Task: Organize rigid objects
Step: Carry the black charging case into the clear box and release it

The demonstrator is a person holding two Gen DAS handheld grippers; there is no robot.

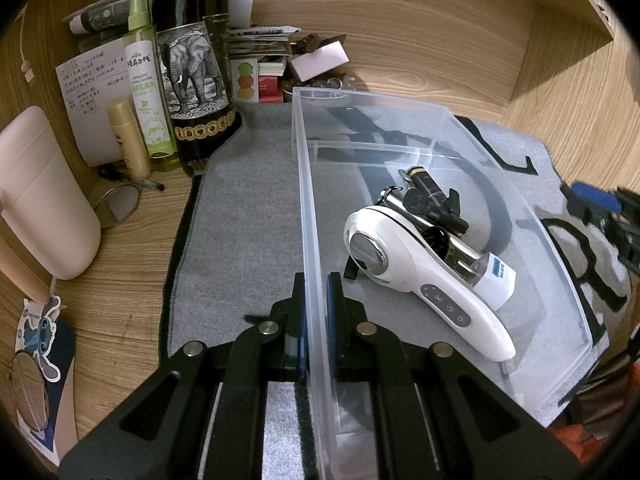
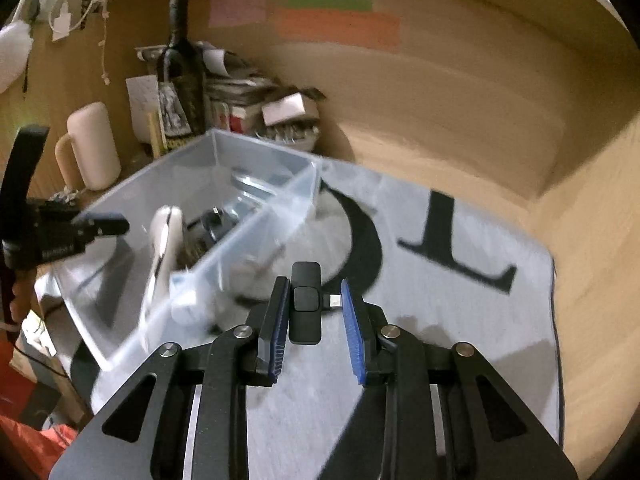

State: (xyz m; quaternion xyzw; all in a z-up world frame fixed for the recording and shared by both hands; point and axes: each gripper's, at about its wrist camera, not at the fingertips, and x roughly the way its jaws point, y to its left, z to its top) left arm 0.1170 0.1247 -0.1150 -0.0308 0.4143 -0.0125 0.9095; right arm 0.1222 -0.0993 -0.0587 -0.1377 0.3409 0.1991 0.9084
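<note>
Between the right gripper's (image 2: 314, 312) blue pads sits a small black device (image 2: 305, 303), upright, with a short metal plug sticking out sideways toward the right-hand pad. Its body lies against the left-hand pad and the plug tip reaches the right-hand pad, so the jaws pinch it across its width. Beneath and ahead of this gripper spreads a grey mat (image 2: 440, 320) with large black letters. Ahead and to its left stands a clear plastic bin (image 2: 256, 216), blurred in this view, with a white shape and dark items inside.

Around the bin's near long wall the left gripper (image 1: 316, 320) is pressed together, one pad outside the wall and one inside, clamping the thin plastic (image 1: 308, 200). Just ahead and to the right of its inner pad, on the bin floor, lies a white handheld appliance (image 1: 420, 276) with a round chrome head and a row of buttons on its handle. Beyond that rests a tangle of chrome and black small items (image 1: 432, 200), and a small white box with a blue label (image 1: 498, 280) lies touching the appliance's far side. A clear divider (image 1: 372, 148) crosses the bin further ahead.

Well ahead and to the left of the left gripper, off the mat on the wooden desk (image 1: 120, 260), stand a dark bottle with an elephant label (image 1: 192, 68), a green spray bottle (image 1: 146, 80) and a small gold tube (image 1: 128, 136). Nearer on the left stands a cream mug (image 1: 44, 192).
</note>
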